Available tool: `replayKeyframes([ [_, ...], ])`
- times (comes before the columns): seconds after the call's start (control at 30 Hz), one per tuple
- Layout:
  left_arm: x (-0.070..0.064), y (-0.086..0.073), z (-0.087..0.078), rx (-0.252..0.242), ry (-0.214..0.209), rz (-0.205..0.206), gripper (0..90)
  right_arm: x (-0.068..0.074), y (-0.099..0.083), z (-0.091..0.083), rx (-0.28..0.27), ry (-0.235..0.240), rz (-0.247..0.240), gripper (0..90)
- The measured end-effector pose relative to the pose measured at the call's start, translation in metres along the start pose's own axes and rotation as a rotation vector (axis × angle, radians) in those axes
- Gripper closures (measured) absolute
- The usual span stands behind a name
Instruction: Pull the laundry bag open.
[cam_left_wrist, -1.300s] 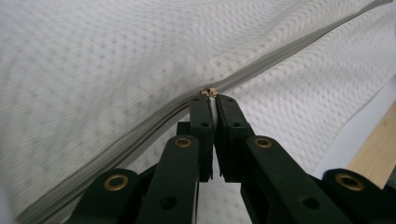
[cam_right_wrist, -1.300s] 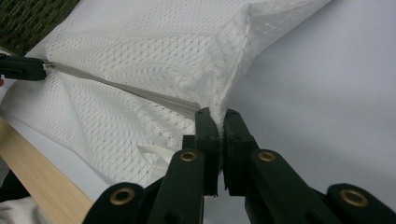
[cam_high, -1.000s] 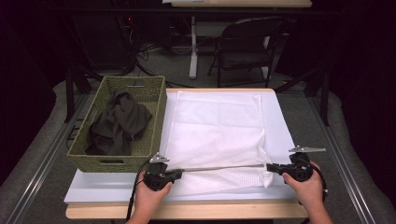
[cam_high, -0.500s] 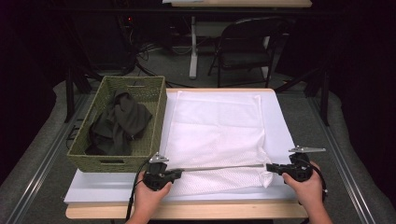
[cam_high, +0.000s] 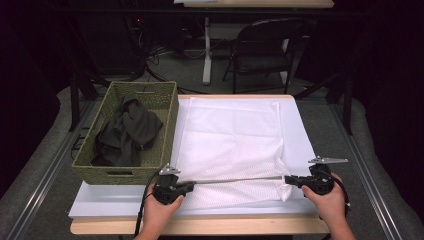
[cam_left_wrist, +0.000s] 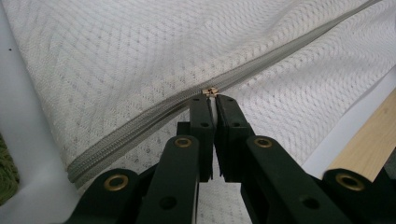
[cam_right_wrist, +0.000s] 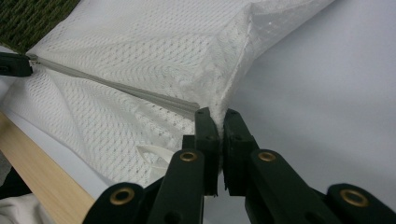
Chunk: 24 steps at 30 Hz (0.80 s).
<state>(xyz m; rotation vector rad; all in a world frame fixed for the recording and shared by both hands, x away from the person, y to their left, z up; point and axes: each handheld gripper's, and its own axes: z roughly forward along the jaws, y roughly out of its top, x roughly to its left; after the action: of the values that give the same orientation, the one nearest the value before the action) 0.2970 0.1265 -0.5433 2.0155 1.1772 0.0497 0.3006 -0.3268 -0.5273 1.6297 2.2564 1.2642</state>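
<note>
From the high view, your white mesh zippered laundry bag (cam_high: 227, 145) lies flat on the white sheet over the wooden bench (cam_high: 200, 226), its grey zipper (cam_high: 235, 180) running along the near edge between your two tools, just beside the green woven basket (cam_high: 131, 131) holding the dark crumpled garment (cam_high: 127, 132) at the left edge. Keep the left gripper (cam_high: 189, 186) and the right gripper (cam_high: 289, 180) level so that line stays taut. In the left gripper view, the left gripper (cam_left_wrist: 214, 100) is pinched tight on the small brass zipper pull (cam_left_wrist: 211, 91); draw it straight along the teeth, not upward, or the tab may slip out. In the right gripper view, the right gripper (cam_right_wrist: 215, 113) is clamped on the bag's corner seam where the zipper ends; hold that corner firmly as the anchor and pull gently away from the slider, so the mesh does not bunch ahead of it.
</note>
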Motion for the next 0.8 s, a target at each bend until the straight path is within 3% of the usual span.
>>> replayKeyframes([
  [0.4,0.004,-0.003,-0.006,-0.004,0.020,-0.013,86.9,0.000,0.000,-0.001,0.002,-0.007,-0.005,86.9],
  [0.47,0.006,-0.008,-0.013,-0.005,0.069,-0.007,86.9,-0.001,0.000,0.000,0.006,-0.010,-0.008,86.9],
  [0.53,0.009,-0.011,-0.018,-0.008,0.066,-0.003,86.9,0.000,0.000,0.000,0.009,-0.025,-0.003,86.8],
  [0.57,0.012,-0.015,-0.028,-0.004,0.105,-0.004,86.9,-0.002,-0.001,-0.001,0.008,-0.018,0.001,86.9],
  [0.63,0.018,-0.020,-0.037,-0.004,0.130,-0.010,86.9,-0.006,-0.001,-0.002,0.009,-0.052,-0.003,86.9],
  [0.7,0.027,-0.028,-0.046,-0.016,0.121,-0.040,86.9,-0.010,-0.002,-0.003,0.002,-0.036,0.023,86.9],
  [0.73,0.029,-0.030,-0.048,-0.013,0.119,-0.043,86.9,-0.011,-0.002,-0.003,-0.002,-0.007,0.031,86.9],
  [0.8,0.028,-0.033,-0.049,0.004,0.140,-0.025,86.8,-0.008,-0.002,-0.001,0.011,0.003,0.024,86.9],
])
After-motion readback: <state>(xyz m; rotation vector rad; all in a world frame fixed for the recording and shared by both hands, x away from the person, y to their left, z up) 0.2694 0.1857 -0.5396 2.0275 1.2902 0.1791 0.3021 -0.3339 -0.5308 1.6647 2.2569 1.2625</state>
